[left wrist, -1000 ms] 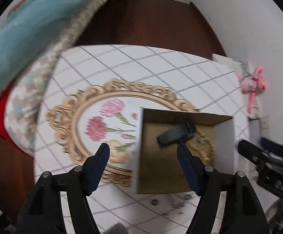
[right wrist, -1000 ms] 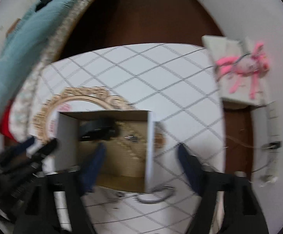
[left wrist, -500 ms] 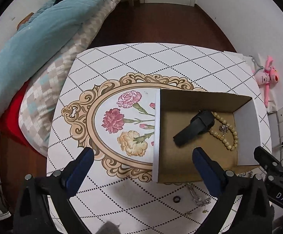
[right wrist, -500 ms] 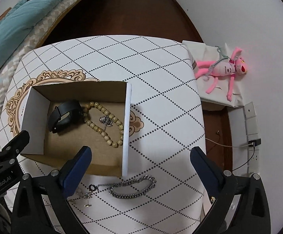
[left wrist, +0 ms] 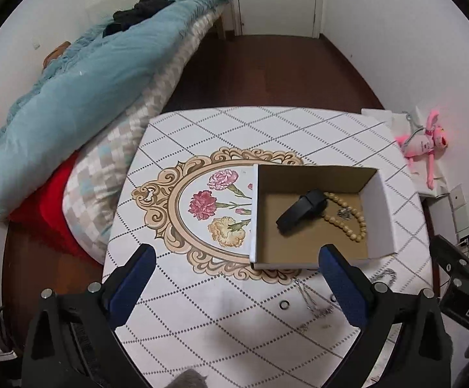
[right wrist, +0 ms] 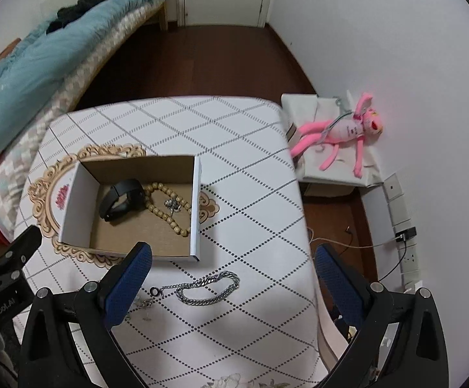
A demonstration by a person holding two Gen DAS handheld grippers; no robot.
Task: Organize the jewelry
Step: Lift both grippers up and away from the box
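An open cardboard box [left wrist: 380, 213] [right wrist: 76, 200] stands on the table. It holds a black wristband [left wrist: 300, 213] [right wrist: 121, 199], a wooden bead bracelet [left wrist: 347, 223] [right wrist: 166, 210] and a small silver piece [right wrist: 172, 205]. In front of the box lie a silver chain bracelet [right wrist: 208, 287], a small black ring [left wrist: 284, 305] [right wrist: 154, 291] and a thin silver chain [left wrist: 308, 297]. My left gripper [left wrist: 234, 278] is open and empty, held above the table's near edge. My right gripper [right wrist: 234, 274] is open and empty above the chain bracelet.
The table [left wrist: 234, 129] [right wrist: 250, 177] has a white diamond-pattern cloth with a gold floral oval [left wrist: 182, 207]. A bed with a blue duvet [left wrist: 73, 97] lies at the left. A pink plush toy [right wrist: 341, 132] lies on a white box at the right, near wall sockets [right wrist: 402, 213].
Both grippers have pulled back and up from the box, and both have opened wider. More of the table and room shows. The jewelry has not moved.
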